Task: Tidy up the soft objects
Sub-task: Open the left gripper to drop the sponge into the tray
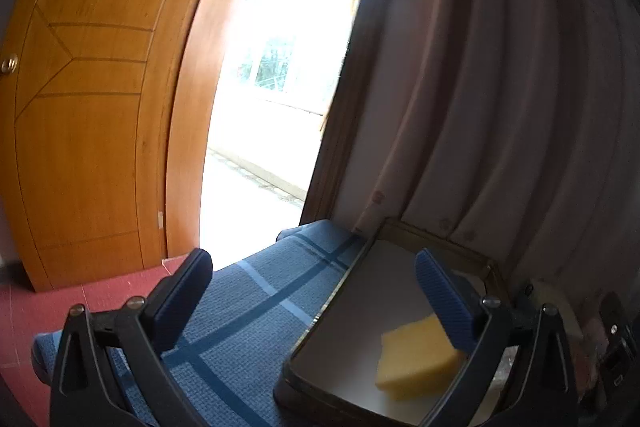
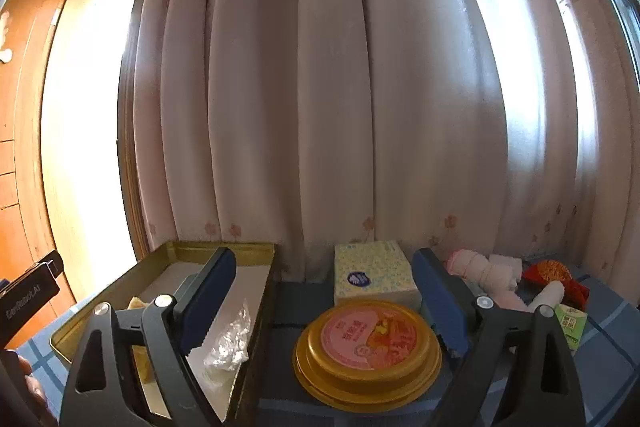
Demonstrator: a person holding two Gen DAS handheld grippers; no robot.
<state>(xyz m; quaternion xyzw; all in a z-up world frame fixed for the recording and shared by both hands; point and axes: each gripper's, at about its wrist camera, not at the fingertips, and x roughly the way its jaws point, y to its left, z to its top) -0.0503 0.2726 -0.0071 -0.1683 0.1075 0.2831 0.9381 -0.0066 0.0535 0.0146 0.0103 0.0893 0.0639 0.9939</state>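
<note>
both tongs spread wide and holding nothing, with the sorting partly done.

left to right: the left tongs [image 1: 316, 301] hang over the blue checked cloth [image 1: 248, 311] and the near edge of the tin [image 1: 308, 327], jaws parted; a yellow sponge [image 1: 416, 357] already lies on the tin's pale floor. the right tongs [image 2: 324, 297], also released, hover over the tin's right wall and a round gold tub [image 2: 366, 351]; a crumpled clear bag [image 2: 230, 345] sits inside the tin. by my reading two soft things are in. still out on the cloth: a tissue pack [image 2: 374, 275], pink-white rolled cloths [image 2: 484, 273], something red [image 2: 554, 273] and a small green carton [image 2: 572, 323]. the surface looks like a covered worktop, though i cannot tell. pale curtain [image 2: 320, 87] behind, wooden door [image 1: 84, 107] and bright doorway at left.
</note>
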